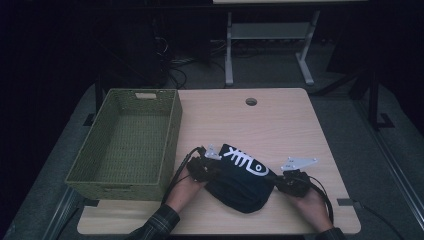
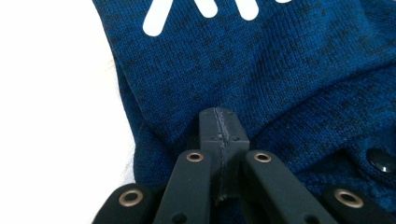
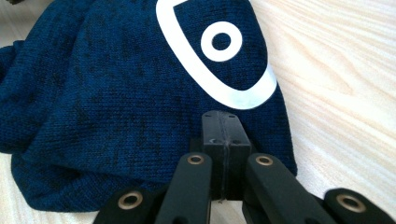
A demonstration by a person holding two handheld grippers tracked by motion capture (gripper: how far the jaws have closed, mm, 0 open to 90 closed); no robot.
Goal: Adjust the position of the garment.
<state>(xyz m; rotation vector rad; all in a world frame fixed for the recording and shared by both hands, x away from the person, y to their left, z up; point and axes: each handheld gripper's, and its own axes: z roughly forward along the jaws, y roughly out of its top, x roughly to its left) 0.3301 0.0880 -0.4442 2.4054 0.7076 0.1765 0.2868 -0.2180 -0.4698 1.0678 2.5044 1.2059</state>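
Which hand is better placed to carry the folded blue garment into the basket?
Left. The left tongs sit at the garment's edge nearest the green basket; the right tongs are at its far side.

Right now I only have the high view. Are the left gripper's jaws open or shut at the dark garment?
Observer: Shut. The left gripper has its jaws pressed flat together, tip against the blue knit garment.
Operator: Right one?
Observer: The right gripper is shut as well, tip at the garment's edge below the white ring print.
Operator: Any fasteners nearby?
Observer: One dark snap button on the fabric beside the left jaws.
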